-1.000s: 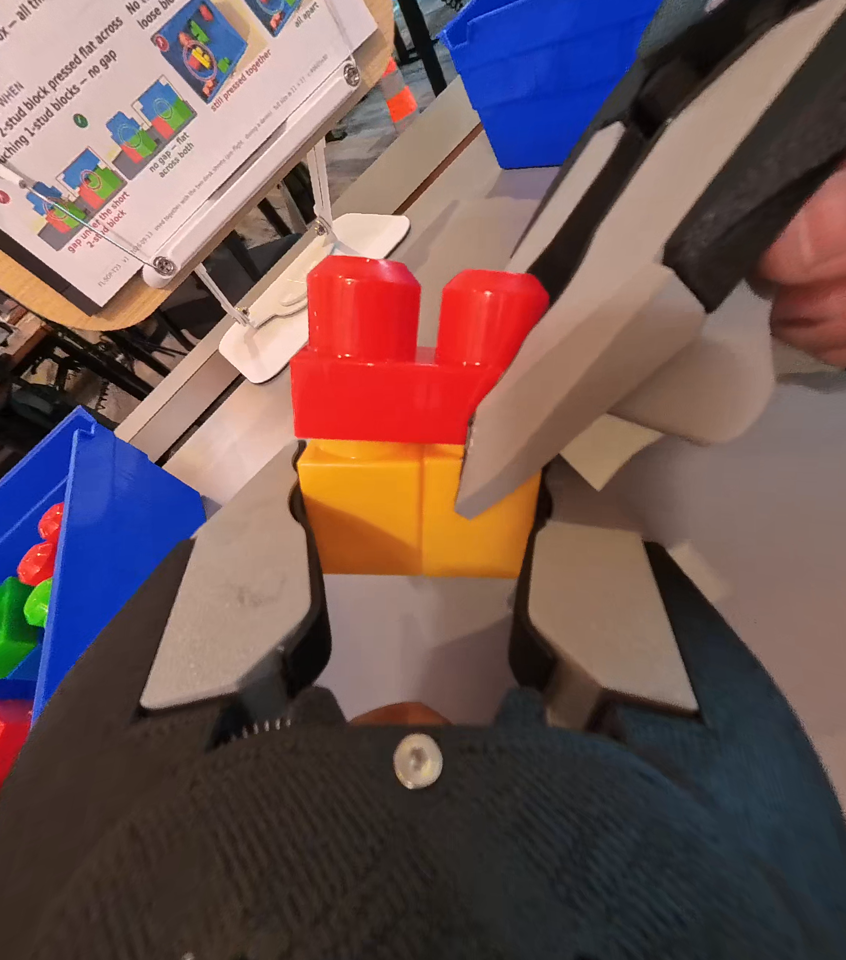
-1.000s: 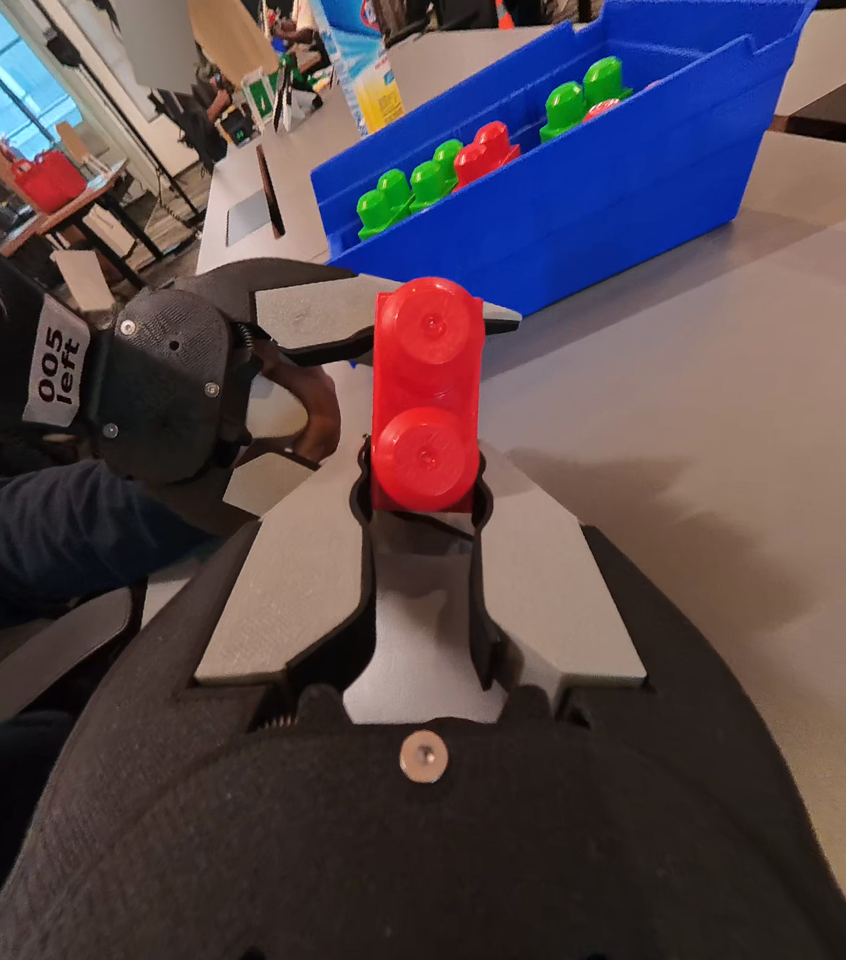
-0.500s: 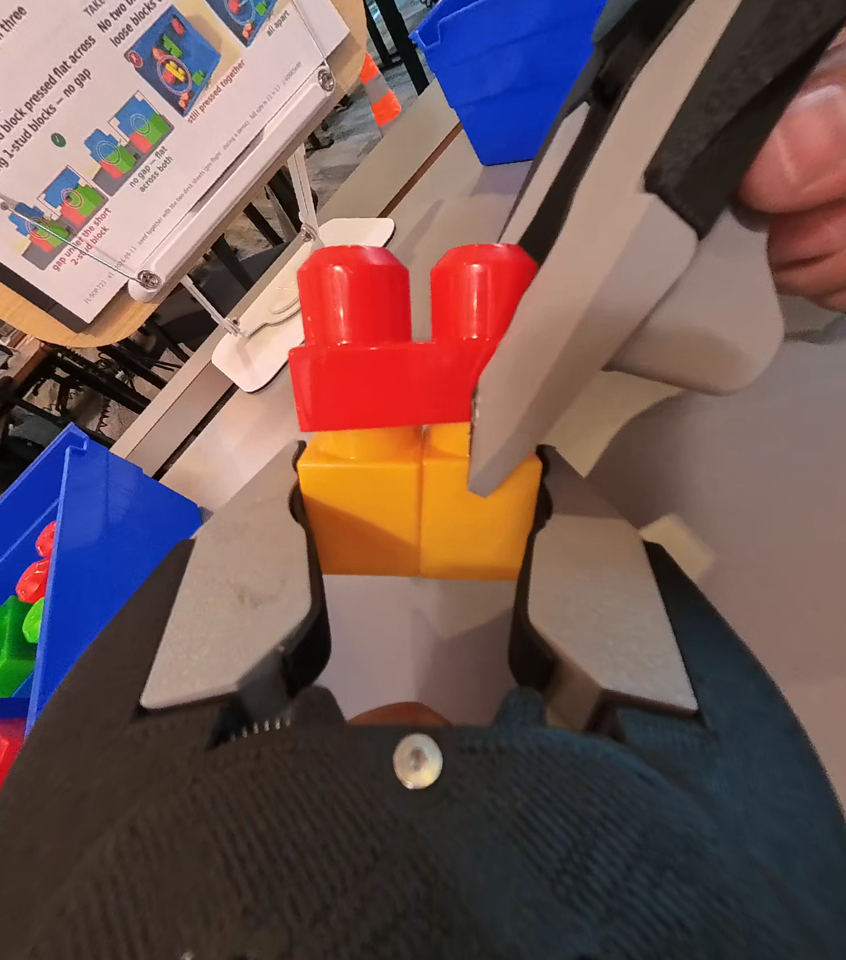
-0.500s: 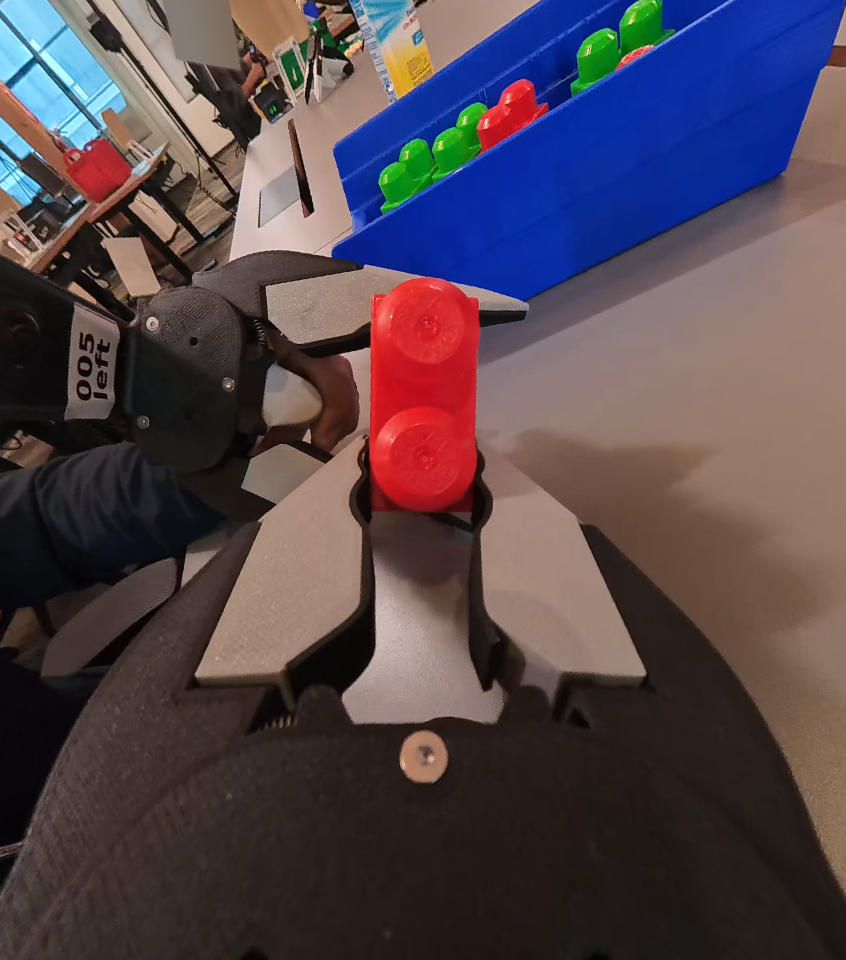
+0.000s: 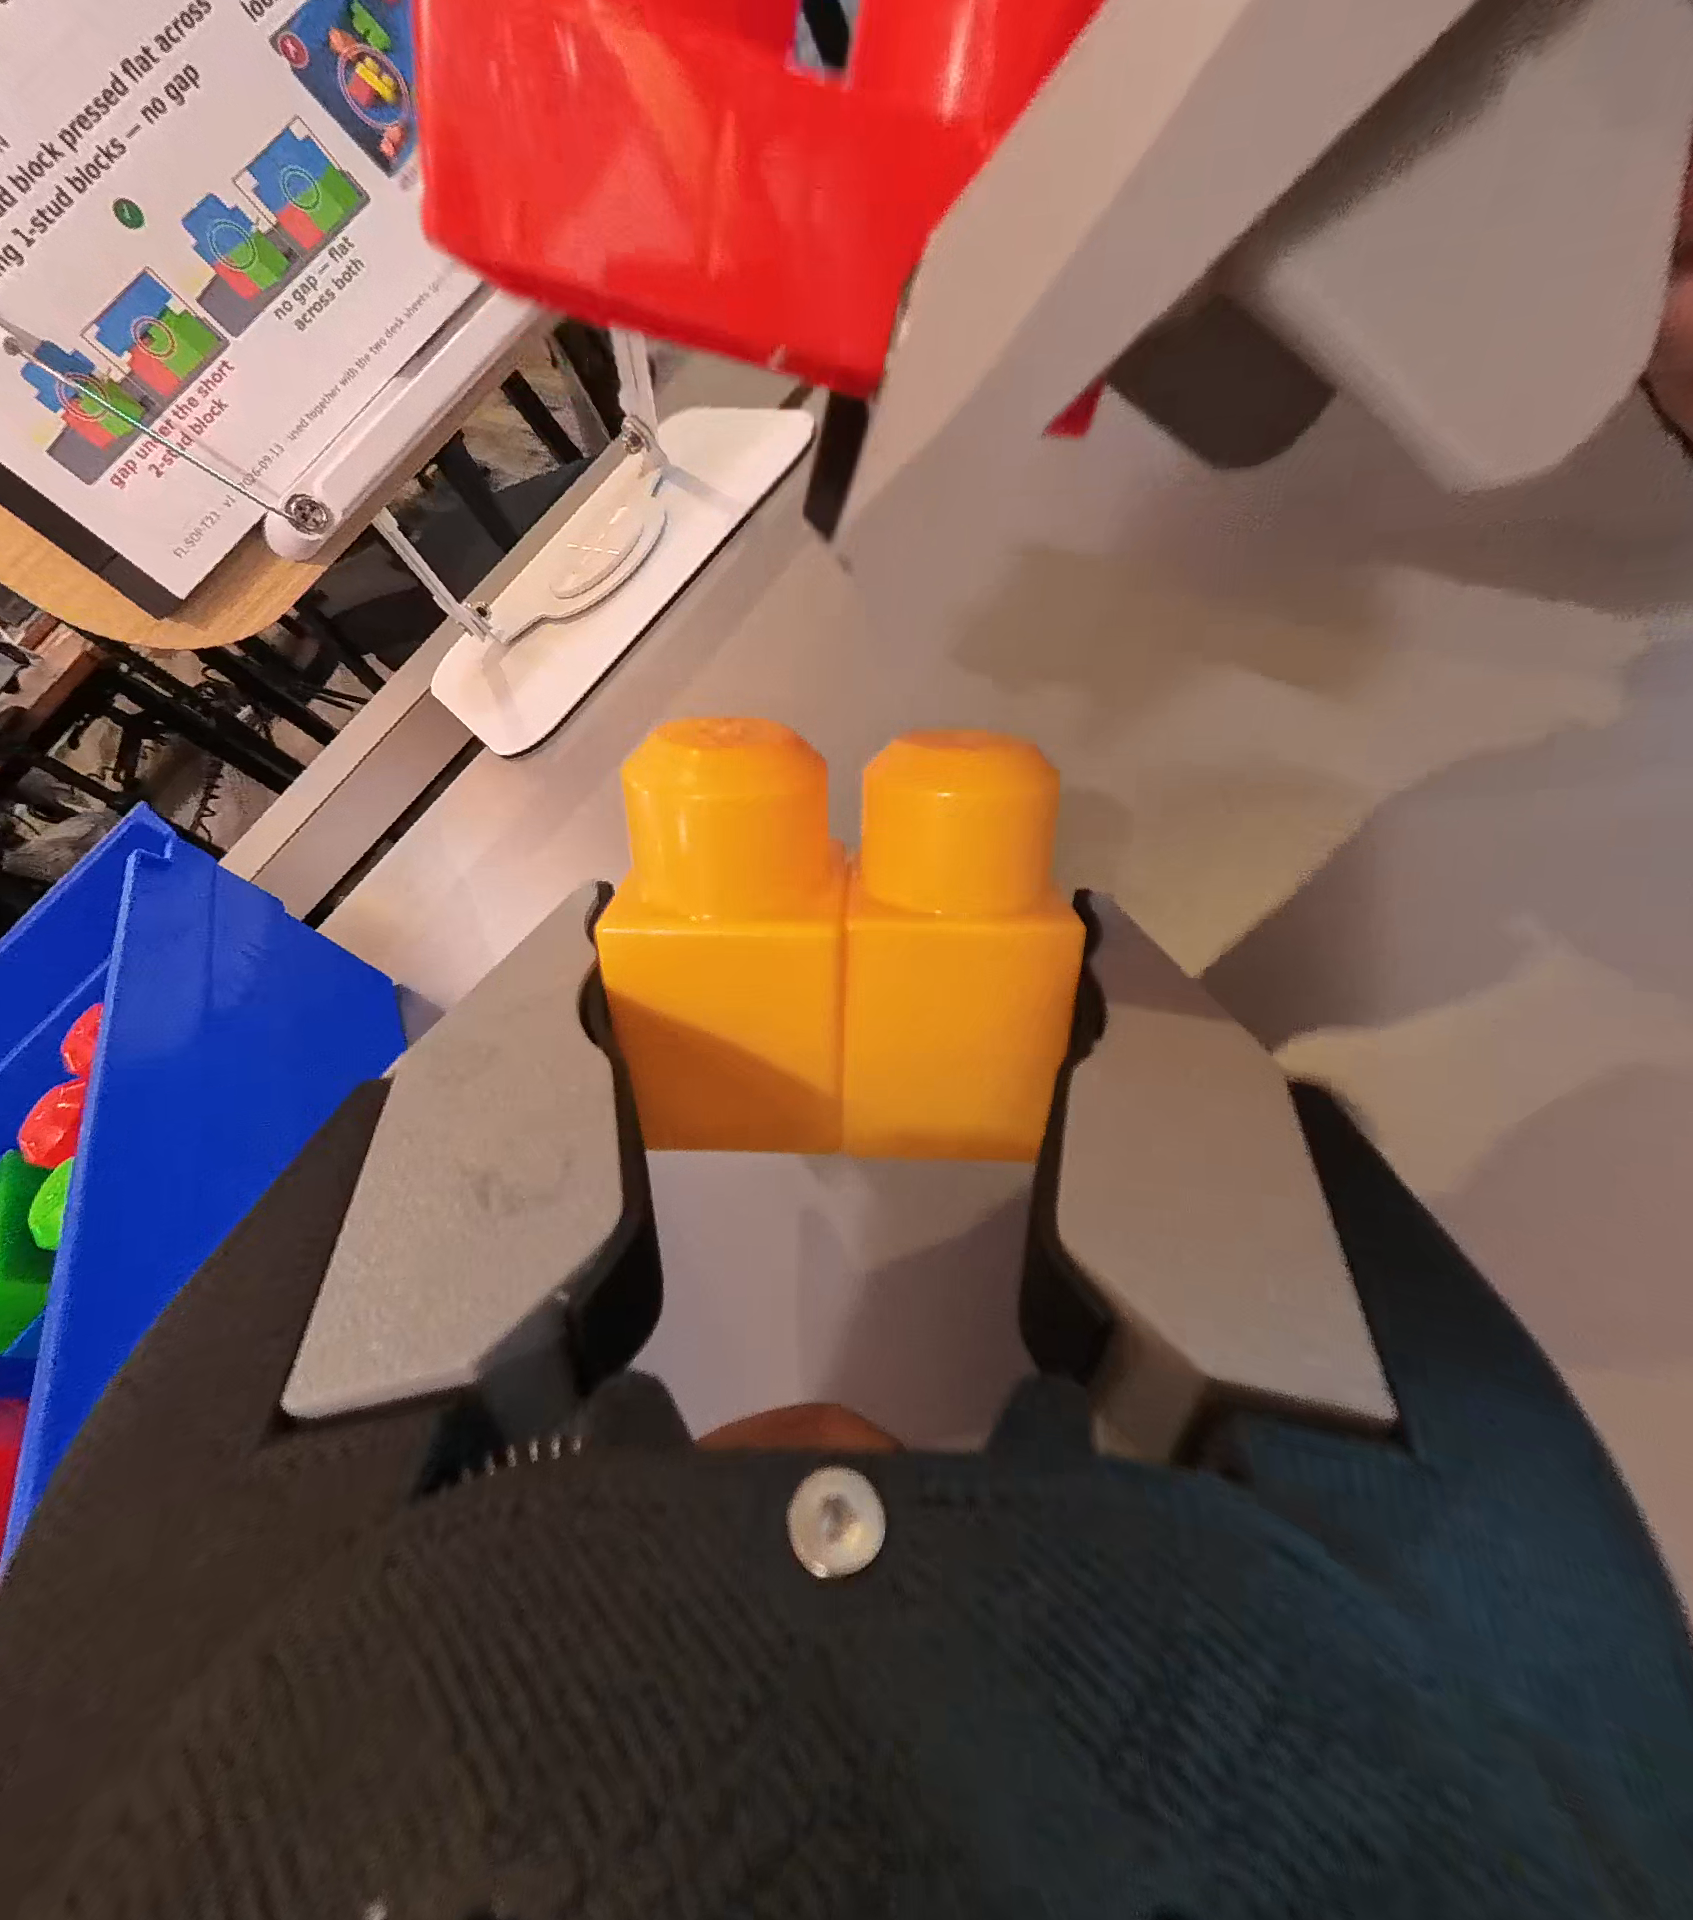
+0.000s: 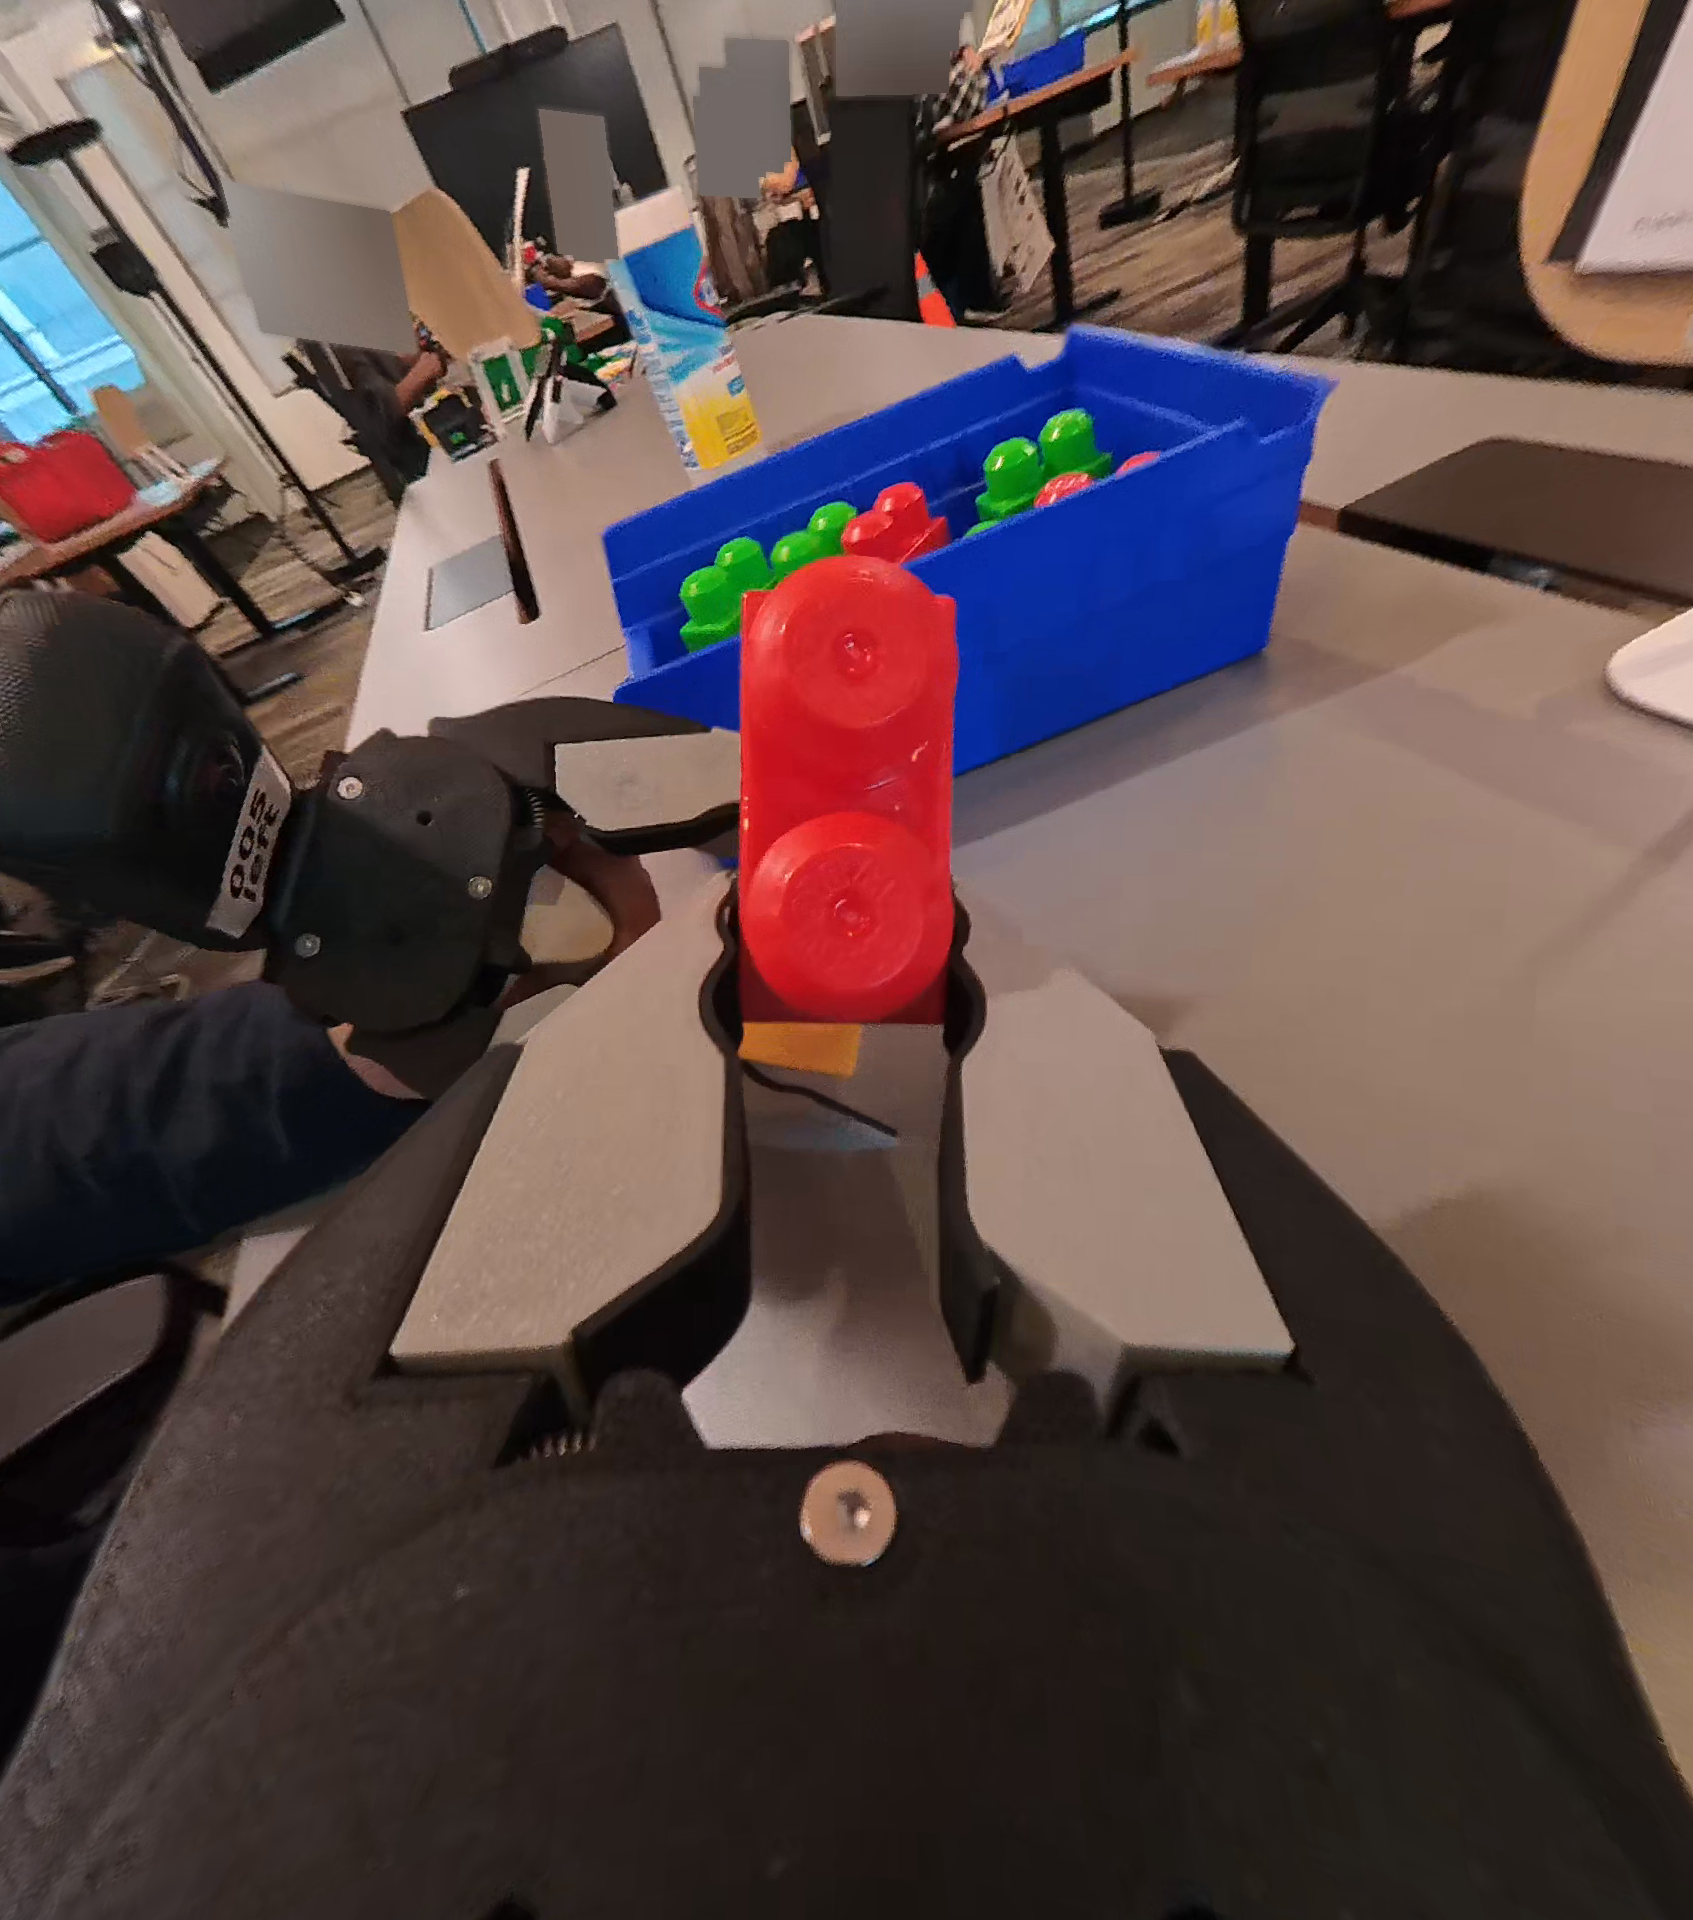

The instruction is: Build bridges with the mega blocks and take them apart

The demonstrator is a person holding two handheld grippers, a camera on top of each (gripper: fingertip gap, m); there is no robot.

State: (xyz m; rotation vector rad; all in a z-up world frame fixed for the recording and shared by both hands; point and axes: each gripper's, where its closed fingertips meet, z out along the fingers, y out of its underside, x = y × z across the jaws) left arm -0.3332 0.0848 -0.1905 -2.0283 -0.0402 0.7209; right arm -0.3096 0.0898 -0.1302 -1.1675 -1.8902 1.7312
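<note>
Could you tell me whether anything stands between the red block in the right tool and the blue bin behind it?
Nothing visible does: the red block, clamped in the right tool, faces bare table up to the blue bin.

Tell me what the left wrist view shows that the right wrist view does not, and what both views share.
Only the left wrist view shows the two yellow blocks whole, studs bare, clamped side by side in the left gripper, and the instruction sheet on its stand.

Only the right wrist view shows the red block's studs, the right gripper shut on it, and a spray bottle.

Both show the red block, the table and a blue bin of blocks.
</note>
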